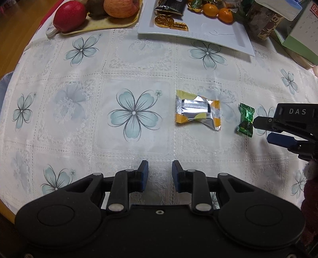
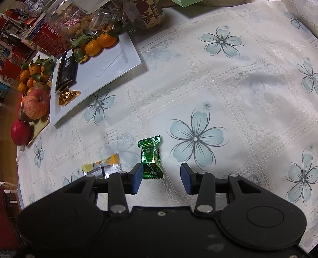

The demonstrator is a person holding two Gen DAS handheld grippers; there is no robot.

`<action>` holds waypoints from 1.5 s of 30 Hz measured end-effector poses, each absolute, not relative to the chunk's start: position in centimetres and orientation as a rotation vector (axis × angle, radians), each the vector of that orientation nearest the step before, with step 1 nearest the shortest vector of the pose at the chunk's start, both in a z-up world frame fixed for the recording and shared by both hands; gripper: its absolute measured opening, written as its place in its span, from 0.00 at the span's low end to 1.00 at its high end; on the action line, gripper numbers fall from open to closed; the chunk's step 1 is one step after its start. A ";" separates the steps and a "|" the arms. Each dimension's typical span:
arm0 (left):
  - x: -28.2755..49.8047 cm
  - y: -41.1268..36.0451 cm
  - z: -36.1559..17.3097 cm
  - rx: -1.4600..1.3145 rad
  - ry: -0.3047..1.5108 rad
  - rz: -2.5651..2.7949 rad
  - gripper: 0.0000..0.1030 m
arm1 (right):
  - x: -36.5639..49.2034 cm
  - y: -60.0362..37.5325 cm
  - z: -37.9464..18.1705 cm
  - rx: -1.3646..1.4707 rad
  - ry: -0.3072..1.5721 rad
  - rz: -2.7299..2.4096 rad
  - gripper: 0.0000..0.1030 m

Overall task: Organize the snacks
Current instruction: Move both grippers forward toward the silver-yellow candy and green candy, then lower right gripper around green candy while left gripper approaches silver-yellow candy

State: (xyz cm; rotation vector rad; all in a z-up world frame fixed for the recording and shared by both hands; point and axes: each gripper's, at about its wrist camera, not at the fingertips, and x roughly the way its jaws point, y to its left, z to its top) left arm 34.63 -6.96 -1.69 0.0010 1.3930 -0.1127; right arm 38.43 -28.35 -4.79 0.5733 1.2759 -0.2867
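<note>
A green wrapped candy (image 2: pixel 151 156) lies on the flowered tablecloth, its near end between the fingers of my right gripper (image 2: pixel 161 175). It sits close against the left pad, while the right pad stands well apart from it. The gripper is open. In the left wrist view the same candy (image 1: pixel 246 120) lies just off the right gripper's (image 1: pixel 262 130) tips. A yellow and silver snack packet (image 1: pixel 197 110) lies left of the candy; in the right wrist view the packet (image 2: pixel 101 167) is partly hidden by a finger. My left gripper (image 1: pixel 160 172) hangs open over bare cloth, nothing between its fingers.
A white rectangular plate (image 1: pixel 218 37) at the back holds gold foil coins (image 1: pixel 165 20), a black packet (image 1: pixel 171 7) and mandarins (image 1: pixel 216 11). A yellow tray (image 1: pixel 111 25) with apples stands left of it. Jars and boxes (image 1: pixel 264 21) crowd the back right.
</note>
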 end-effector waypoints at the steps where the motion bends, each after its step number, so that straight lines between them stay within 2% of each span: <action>1: 34.6 -7.0 -1.7 0.001 1.394 -0.111 0.35 | 38.5 -28.2 -4.8 0.571 1.272 -0.282 0.43; 23: 34.7 -6.7 -1.9 -0.032 1.417 -0.123 0.35 | 40.0 -25.8 -6.6 0.455 1.239 -0.306 0.43; 30: 34.7 -6.7 -1.7 -0.038 1.411 -0.134 0.35 | 39.9 -25.3 -6.8 0.405 1.261 -0.279 0.30; 45: 35.7 -6.7 -1.5 -0.096 1.301 -0.085 0.35 | 36.9 -27.1 -5.1 0.408 1.298 -0.227 0.28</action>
